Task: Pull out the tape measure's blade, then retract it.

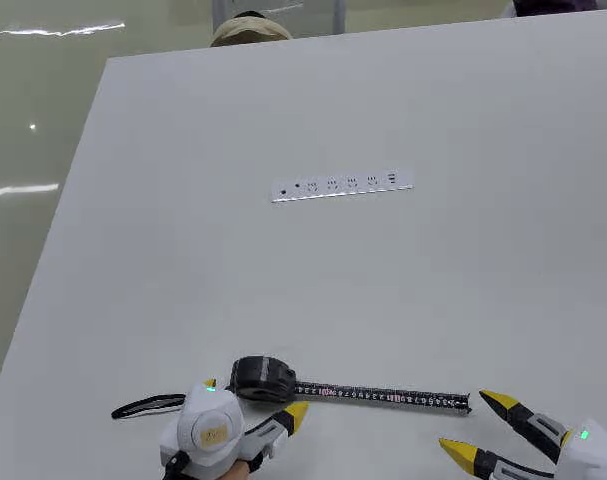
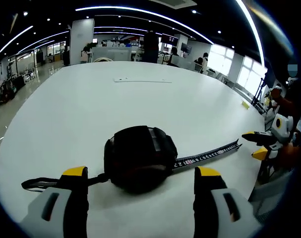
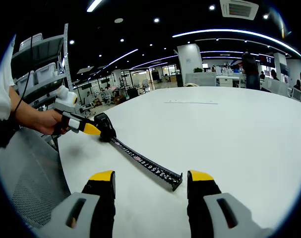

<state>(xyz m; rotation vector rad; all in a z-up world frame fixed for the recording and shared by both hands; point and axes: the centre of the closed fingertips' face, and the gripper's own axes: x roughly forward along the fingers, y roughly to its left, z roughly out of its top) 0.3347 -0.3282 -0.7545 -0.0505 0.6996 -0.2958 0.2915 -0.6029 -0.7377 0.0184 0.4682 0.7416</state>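
Open tabletop (image 1: 403,290), blade (image 1: 383,396) nearby, power strip (image 1: 343,185) beyond

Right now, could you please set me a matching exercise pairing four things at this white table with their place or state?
1. black round tape measure case
2. black numbered blade
3. white flat socket strip
4. yellow-tipped right tool

A. open, empty, near the blade's tip
B. alone at mid-table
C. pulled out, lying flat
D. straddled by the left tool

Pairs: 1-D, 2-C, 3-B, 4-A.

tape blade (image 3: 146,165), printed nos. 3-8 legible
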